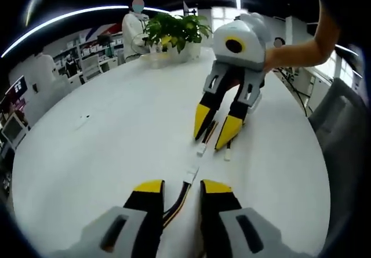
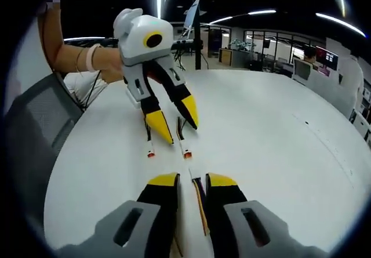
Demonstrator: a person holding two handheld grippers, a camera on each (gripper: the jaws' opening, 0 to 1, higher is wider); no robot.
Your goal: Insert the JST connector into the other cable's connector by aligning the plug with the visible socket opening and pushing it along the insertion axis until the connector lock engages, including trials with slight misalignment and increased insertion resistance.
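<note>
Left gripper view: left claw [image 1: 182, 187] jaws slightly apart, a multicolour cable [image 1: 177, 202] between them, its white connector [image 1: 191, 174] lying on the white tabletop [image 1: 104, 153] just ahead. Grip contact unclear. A potted plant [image 1: 174, 32] and a person [image 1: 134, 29] at the far edge.

Right gripper view: right claw [image 2: 192, 180] partly open astride a second cable [image 2: 200, 209]; whether clamped, cannot tell. Open office behind.

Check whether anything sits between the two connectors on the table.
Nothing visible does. The plug at the left gripper faces the other connector under the right gripper across bare white table.
</note>
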